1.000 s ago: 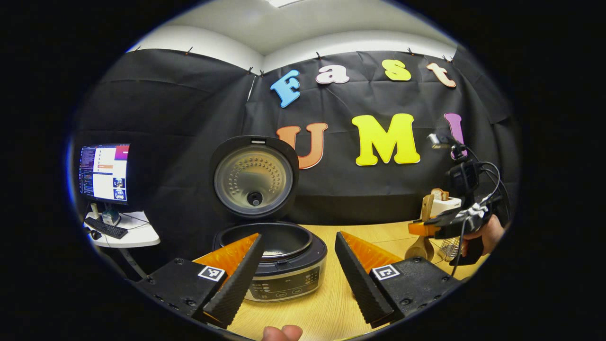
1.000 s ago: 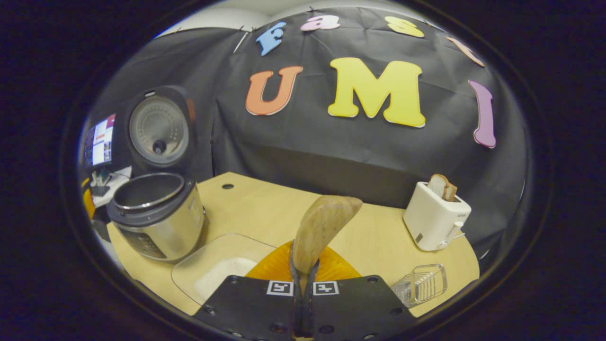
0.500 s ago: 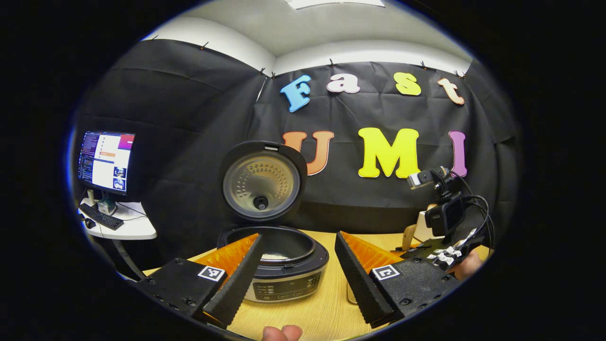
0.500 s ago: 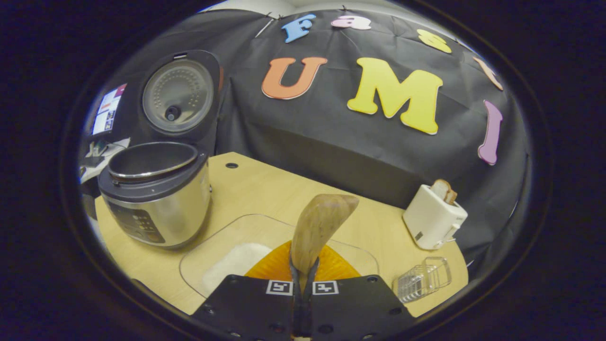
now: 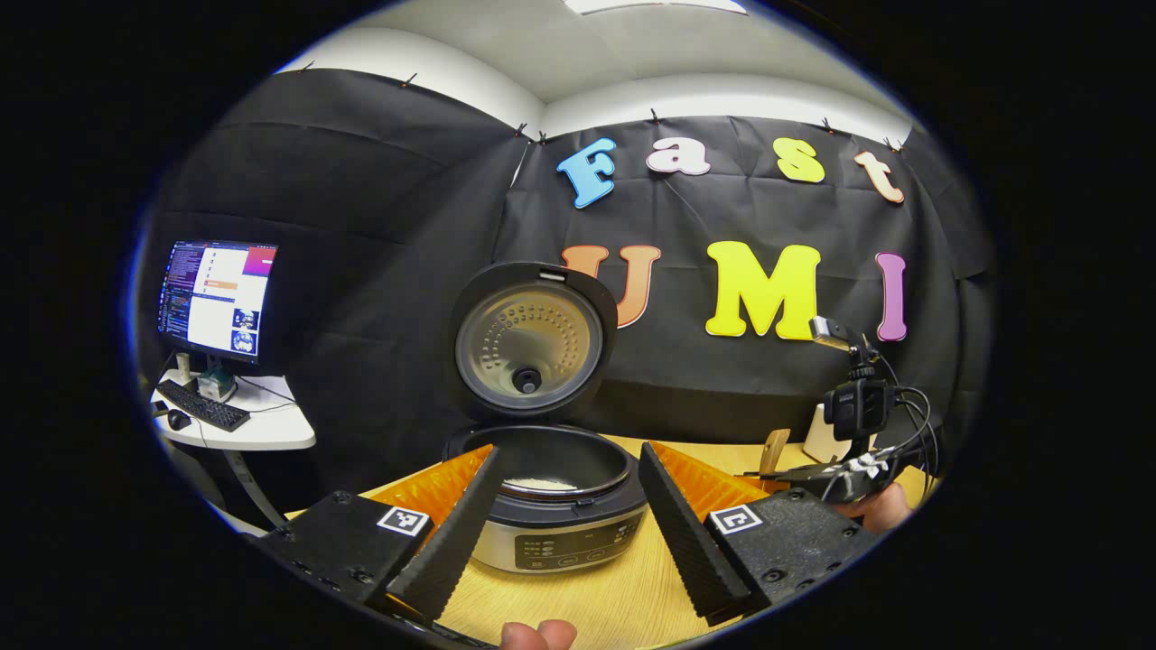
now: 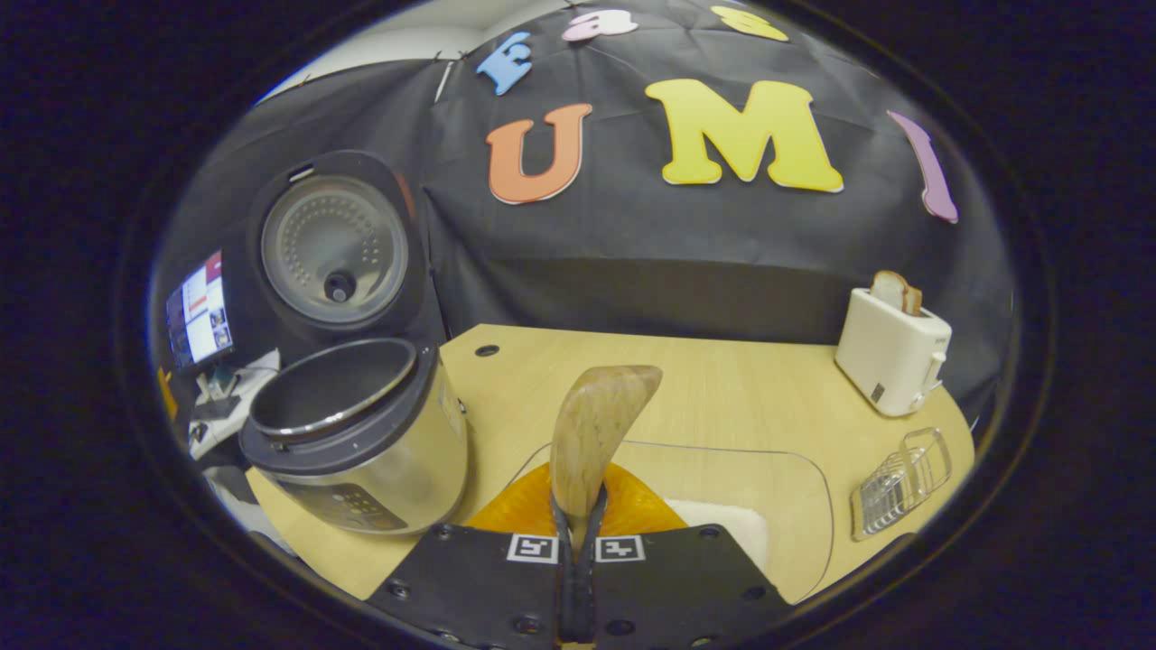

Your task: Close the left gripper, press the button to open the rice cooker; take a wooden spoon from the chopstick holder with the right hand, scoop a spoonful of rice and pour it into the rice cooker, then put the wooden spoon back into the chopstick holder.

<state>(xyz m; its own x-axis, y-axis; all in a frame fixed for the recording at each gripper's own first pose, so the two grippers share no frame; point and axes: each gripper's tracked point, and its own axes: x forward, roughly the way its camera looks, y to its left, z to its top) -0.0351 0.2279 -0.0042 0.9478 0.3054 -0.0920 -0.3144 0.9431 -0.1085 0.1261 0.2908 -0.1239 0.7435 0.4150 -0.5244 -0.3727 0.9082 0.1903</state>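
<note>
The rice cooker [image 5: 551,528] stands on the wooden table with its lid [image 5: 531,341] raised upright, and a little white rice [image 5: 539,484] lies in its pot. My left gripper [image 5: 569,451] is open, a finger on each side of the cooker's front, touching nothing. My right gripper [image 6: 579,524] is shut on the handle of the wooden spoon [image 6: 598,422], whose bowl points up and away above the clear tray [image 6: 795,469] holding white rice [image 6: 727,524]. The cooker [image 6: 361,442] is to the spoon's left. The clear chopstick holder [image 6: 903,478] lies at the table's right edge.
A white toaster [image 6: 890,348] with a slice of bread stands at the back right. A monitor [image 5: 217,298] and keyboard sit on a small side desk to the left. A hand holds the right gripper [image 5: 840,478] at the table's right side. Fingertips [image 5: 537,635] show below.
My right gripper has moved with the spoon toward the cooker and now sits over the rice tray. The left gripper stays open and has drifted slightly left of the cooker.
</note>
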